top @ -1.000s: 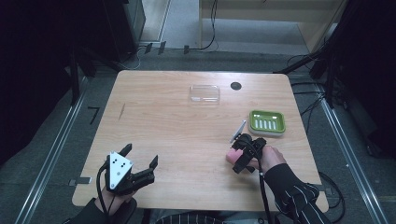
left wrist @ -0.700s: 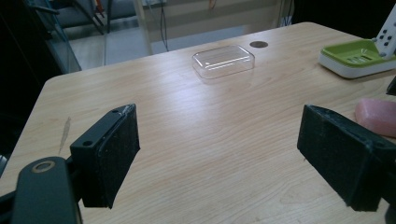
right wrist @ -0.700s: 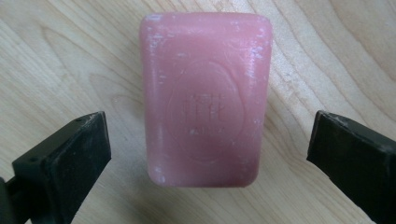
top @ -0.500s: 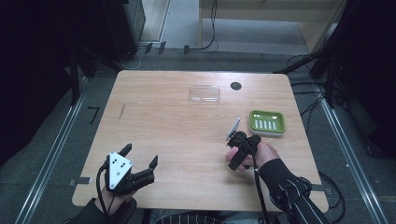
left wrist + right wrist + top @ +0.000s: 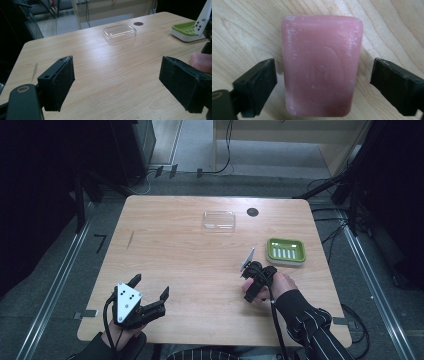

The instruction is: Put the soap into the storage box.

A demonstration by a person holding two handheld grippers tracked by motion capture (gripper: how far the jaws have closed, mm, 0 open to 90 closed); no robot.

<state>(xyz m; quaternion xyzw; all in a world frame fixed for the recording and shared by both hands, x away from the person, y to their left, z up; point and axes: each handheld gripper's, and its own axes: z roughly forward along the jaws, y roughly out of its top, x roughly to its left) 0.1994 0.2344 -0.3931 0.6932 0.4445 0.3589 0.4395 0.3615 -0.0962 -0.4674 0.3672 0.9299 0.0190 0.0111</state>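
Right gripper [image 5: 322, 82] jaws just closing around pink rectangular soap bar [image 5: 322, 65] on wooden surface [image 5: 249, 25]; gaps remain, not yet gripped. Left gripper [image 5: 117, 82] held open, idle.

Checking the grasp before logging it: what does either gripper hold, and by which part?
Nothing yet. The right gripper straddles the pink soap, jaws closing, gaps at both long sides.

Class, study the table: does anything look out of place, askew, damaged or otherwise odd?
Only small things. The pink soap bar lies on the bare table, not in the green soap dish; its surface shows whitish scuffs. A dark streak marks the wood at left. Nothing is spilled.
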